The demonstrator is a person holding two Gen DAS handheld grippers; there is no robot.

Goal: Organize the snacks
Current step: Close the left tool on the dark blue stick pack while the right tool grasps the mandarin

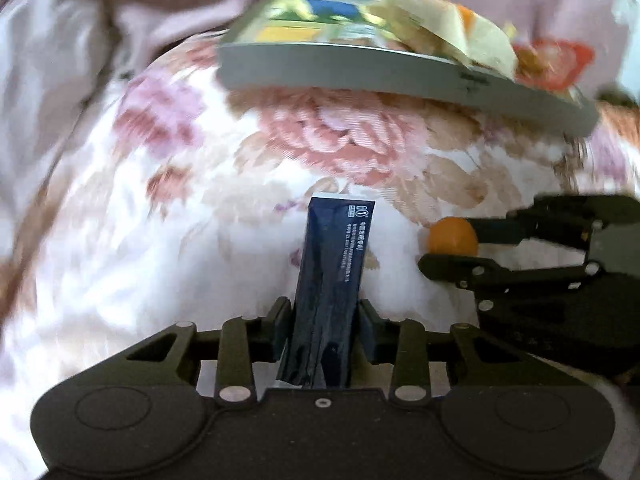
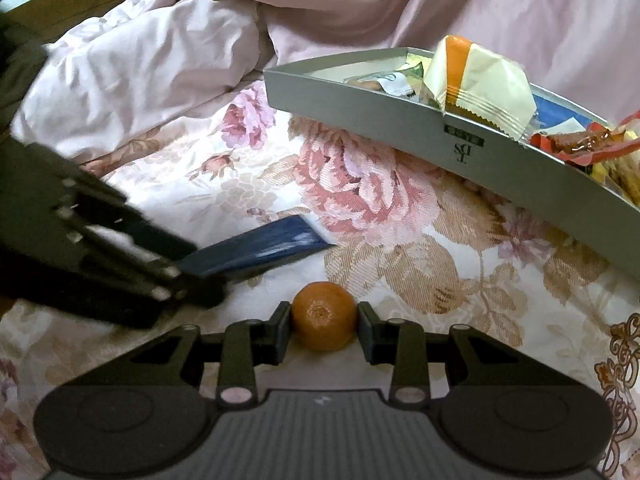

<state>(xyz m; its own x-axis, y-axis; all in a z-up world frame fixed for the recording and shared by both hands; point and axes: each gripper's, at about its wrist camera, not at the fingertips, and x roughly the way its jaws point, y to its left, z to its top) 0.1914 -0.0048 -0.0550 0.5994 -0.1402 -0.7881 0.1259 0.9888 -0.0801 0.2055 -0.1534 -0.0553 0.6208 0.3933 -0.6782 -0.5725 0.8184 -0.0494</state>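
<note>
My left gripper [image 1: 325, 330] is shut on a dark blue snack packet [image 1: 332, 280], which sticks out forward over the bed. The packet also shows in the right wrist view [image 2: 260, 250], held by the left gripper [image 2: 188, 280]. My right gripper [image 2: 324, 328] is shut on a small orange mandarin [image 2: 323, 316]. In the left wrist view the right gripper [image 1: 448, 246] and the mandarin [image 1: 452, 236] are at the right. A shallow grey box [image 2: 400, 120] with several wrapped snacks, among them a cream and orange packet [image 2: 480, 88], lies ahead; it also shows in the left wrist view [image 1: 360, 68].
Everything is on a bed with a floral cover [image 2: 380, 200]. A crumpled pink duvet [image 2: 160, 60] lies behind and left of the box. A red wrapper [image 2: 580, 140] hangs at the box's right end.
</note>
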